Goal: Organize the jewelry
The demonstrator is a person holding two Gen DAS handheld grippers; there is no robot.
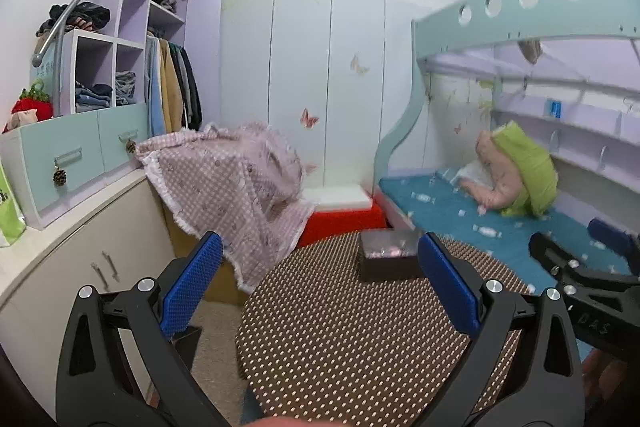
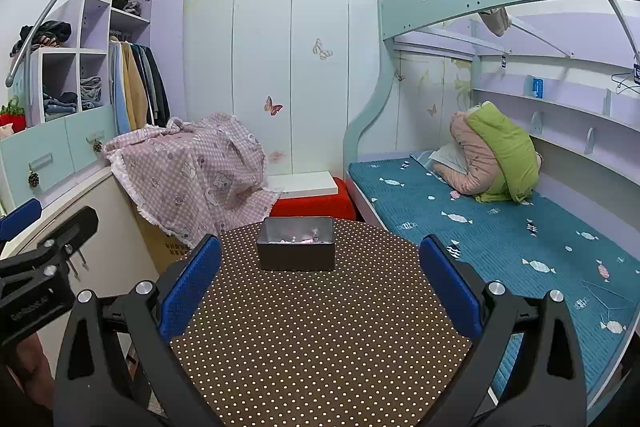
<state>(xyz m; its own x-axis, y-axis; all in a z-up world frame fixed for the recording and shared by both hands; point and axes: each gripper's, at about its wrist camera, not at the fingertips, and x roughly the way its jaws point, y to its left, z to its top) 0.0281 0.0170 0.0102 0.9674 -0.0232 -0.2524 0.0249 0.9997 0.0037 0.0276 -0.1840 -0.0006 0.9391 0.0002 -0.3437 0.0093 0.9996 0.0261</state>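
Dark metal tin: a rectangular, lidless box [image 2: 295, 243] stands ahead of the right gripper [image 2: 320, 283], centred between its fingers and well beyond the tips, apart from them; from the left gripper [image 1: 320, 283] it sits ahead and slightly right, beside the right fingertip in view.
Long axis: the tin's long side runs left to right across the right wrist view, broad wall facing the camera.
Contents: small pale and pink pieces lie inside; too small to identify individually.
Surface: brown cloth with pale dots [image 2: 320, 327] covers the round table under the tin.
Writing: letters reading "DAS" appear on the right gripper's black body in the left wrist view; other print on the left gripper's body is unreadable.
Left gripper: fingers spread wide, grasping nothing.
Right gripper: fingers spread wide, grasping nothing.
Beyond the tin: a pink checked blanket [image 2: 192, 171] drapes a cardboard box, ahead-left.
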